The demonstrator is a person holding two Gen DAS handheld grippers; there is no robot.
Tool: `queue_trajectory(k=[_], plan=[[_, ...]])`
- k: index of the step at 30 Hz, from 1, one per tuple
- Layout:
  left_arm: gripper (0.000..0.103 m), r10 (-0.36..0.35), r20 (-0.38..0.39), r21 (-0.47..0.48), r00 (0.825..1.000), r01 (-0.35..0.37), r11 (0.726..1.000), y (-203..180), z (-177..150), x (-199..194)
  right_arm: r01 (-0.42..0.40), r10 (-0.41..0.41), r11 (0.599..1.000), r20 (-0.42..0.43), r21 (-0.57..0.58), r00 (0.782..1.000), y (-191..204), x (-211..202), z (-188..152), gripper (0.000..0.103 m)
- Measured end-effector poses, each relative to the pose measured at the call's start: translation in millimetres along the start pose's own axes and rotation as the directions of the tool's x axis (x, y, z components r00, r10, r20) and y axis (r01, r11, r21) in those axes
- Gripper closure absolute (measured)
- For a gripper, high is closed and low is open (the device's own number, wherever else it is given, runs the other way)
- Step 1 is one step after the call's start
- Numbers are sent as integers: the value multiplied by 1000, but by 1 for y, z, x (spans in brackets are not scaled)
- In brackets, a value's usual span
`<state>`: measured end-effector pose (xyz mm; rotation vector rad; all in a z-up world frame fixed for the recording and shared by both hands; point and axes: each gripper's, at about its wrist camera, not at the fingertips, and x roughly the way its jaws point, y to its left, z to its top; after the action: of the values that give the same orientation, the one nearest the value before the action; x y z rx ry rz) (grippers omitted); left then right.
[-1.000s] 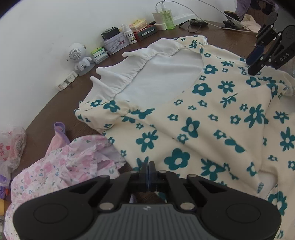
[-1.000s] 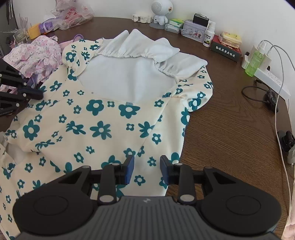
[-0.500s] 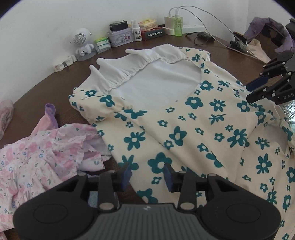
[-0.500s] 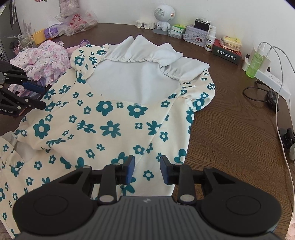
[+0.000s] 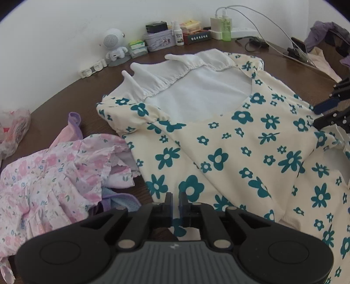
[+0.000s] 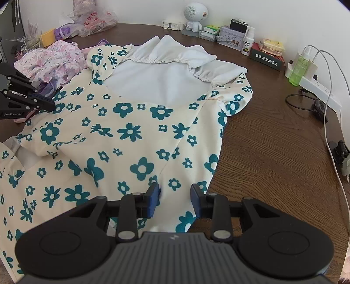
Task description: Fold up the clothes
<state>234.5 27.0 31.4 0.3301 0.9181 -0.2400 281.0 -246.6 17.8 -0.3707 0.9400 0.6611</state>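
A cream dress with teal flowers [image 5: 218, 142] [image 6: 131, 131] lies spread on the brown table [image 6: 273, 142], its white collar towards the wall. My left gripper [image 5: 175, 205] [image 6: 49, 104] sits at the dress's left edge. Its jaws are closing to a thin gap with the fabric edge between them. My right gripper [image 6: 175, 196] [image 5: 318, 114] is open just above the dress's right side, near its edge. Flowered fabric shows between its blue pads [image 6: 153, 197], unpinched.
A crumpled pink floral garment [image 5: 54, 174] [image 6: 52, 59] lies left of the dress. Along the wall stand a white robot-shaped speaker [image 6: 194, 13], tins, bottles and a power strip [image 6: 315, 87] with cables. A plastic bag [image 6: 94, 19] sits at the back left.
The left gripper's jaws opened and have come nearly together again at the dress's left edge, and the gripper rolled. The right gripper shifted slightly over the dress and widened a little.
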Motion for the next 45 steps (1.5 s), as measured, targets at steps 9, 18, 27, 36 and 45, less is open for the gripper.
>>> queue_trajectory(k=[9,18,27,36,45], plan=[[77,-221,108,176,969,200,964,-67,-24,-67,-184,189,981,77,-68,979,36,-57,-13,71],[76,-241,-43,182,970,245,952,-106,-39,-32,-248,238,957,-82,-148,968,89,-33,-23,71],[100,-334,-2,81,943,333,940,-89,-63,-62,-369,337,906,-176,-205,925,94,-54,-39,101],[72,-275,45,110,961,268,957,-96,-72,-71,-319,293,922,-141,-220,946,97,-60,-46,70],[59,-275,20,335,961,252,908,-120,-76,-61,-281,246,900,-145,-332,958,111,-54,-55,57]])
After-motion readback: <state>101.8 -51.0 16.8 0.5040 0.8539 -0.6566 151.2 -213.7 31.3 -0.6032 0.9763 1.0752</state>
